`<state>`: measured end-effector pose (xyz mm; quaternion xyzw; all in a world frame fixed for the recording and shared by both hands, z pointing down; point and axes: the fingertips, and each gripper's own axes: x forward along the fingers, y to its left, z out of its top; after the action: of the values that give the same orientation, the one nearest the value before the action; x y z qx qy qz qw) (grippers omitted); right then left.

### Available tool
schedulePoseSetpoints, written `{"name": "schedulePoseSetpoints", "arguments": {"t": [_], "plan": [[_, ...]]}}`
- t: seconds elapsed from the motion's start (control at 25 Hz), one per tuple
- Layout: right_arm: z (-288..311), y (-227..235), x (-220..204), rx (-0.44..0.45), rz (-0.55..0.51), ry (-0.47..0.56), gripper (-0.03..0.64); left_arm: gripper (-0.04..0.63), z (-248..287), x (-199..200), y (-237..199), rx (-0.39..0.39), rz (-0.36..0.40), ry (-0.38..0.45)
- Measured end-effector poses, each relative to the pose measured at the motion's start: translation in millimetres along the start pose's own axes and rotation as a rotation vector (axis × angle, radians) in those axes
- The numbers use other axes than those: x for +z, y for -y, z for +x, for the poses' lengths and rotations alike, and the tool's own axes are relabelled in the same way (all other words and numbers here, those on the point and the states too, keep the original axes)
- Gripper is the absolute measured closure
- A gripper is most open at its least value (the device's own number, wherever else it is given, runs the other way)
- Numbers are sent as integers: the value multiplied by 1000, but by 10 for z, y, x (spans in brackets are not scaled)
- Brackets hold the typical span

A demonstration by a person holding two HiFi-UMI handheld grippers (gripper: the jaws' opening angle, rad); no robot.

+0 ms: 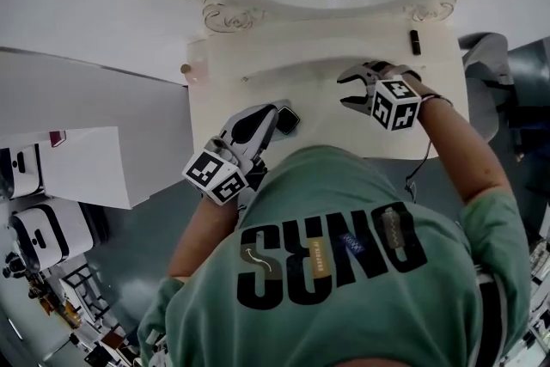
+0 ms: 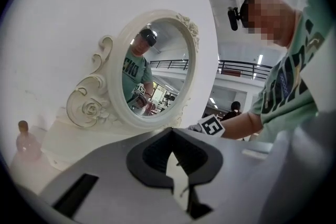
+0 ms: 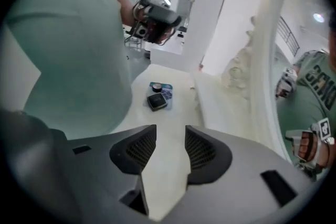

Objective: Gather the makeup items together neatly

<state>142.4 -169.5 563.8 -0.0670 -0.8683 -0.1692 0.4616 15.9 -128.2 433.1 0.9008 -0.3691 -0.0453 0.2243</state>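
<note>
The left gripper [image 2: 171, 134] pinches its ribbed black pads together on nothing, facing the scroll-carved oval mirror [image 2: 157, 68]. The right gripper [image 3: 170, 139] stands partly open (also empty) over the matte cream tabletop [image 3: 157, 178]. Farther along, a glossy square black compact [image 3: 156, 102] lies on a blue card [image 3: 168, 93]. A slim black lipstick tube [image 1: 415, 40] sits well apart.

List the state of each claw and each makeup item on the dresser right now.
Left claw: shut, empty.
Right claw: open, empty.
Black compact: closed, lying flat.
Pink bottle: upright, stopper on.
Dark tube: alone, far from the compact.
</note>
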Motion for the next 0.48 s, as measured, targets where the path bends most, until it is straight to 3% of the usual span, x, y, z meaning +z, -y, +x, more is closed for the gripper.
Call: {"name": "schedulePoseSetpoints", "arguments": {"t": [0.2,0.48], "plan": [[988,-474,546,205,-167,-73,399,586,-556,8,-357,53,-13,18],[1864,-720,713,328,-289,-231,321,586,-1319,-107,-761,138,-56,46]]}}
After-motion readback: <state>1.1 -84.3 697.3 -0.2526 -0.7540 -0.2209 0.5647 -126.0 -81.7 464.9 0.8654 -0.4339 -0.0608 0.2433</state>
